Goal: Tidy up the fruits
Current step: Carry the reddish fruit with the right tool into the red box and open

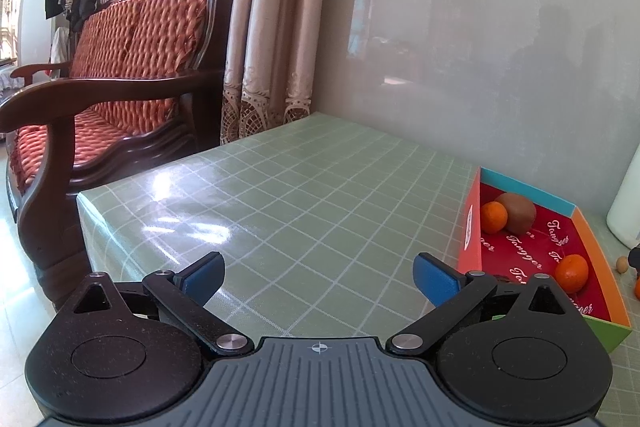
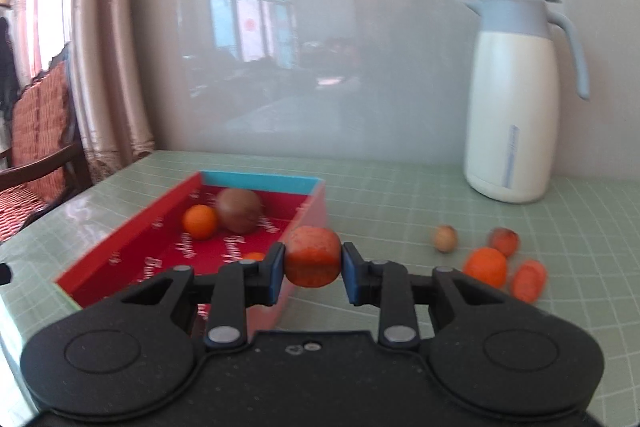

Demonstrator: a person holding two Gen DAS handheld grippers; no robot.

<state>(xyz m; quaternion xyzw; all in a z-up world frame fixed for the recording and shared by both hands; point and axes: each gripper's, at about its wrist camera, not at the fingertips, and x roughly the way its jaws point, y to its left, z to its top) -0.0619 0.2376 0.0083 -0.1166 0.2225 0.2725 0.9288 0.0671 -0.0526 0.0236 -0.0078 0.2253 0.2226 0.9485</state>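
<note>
A red-lined shallow box [image 1: 476, 227] [image 2: 132, 239] lies on the green checked table. In it are a brown kiwi [image 1: 518, 213] [image 2: 239, 210] and two oranges [image 1: 493, 217] [image 1: 571, 273]. My right gripper [image 2: 313, 263] is shut on an orange-red fruit [image 2: 312, 261], held above the box's right wall. My left gripper [image 1: 318, 277] is open and empty, over the table just left of the box. Loose on the table right of the box lie an orange [image 2: 485, 266], two orange-red fruits [image 2: 529, 281] [image 2: 504, 241] and a small tan fruit [image 2: 445, 238].
A white and pale blue thermos jug [image 2: 516, 107] stands at the back right by the grey wall. A wooden sofa with red cushions [image 1: 120, 75] and curtains [image 1: 272, 27] stand beyond the table's left edge [image 1: 84, 211].
</note>
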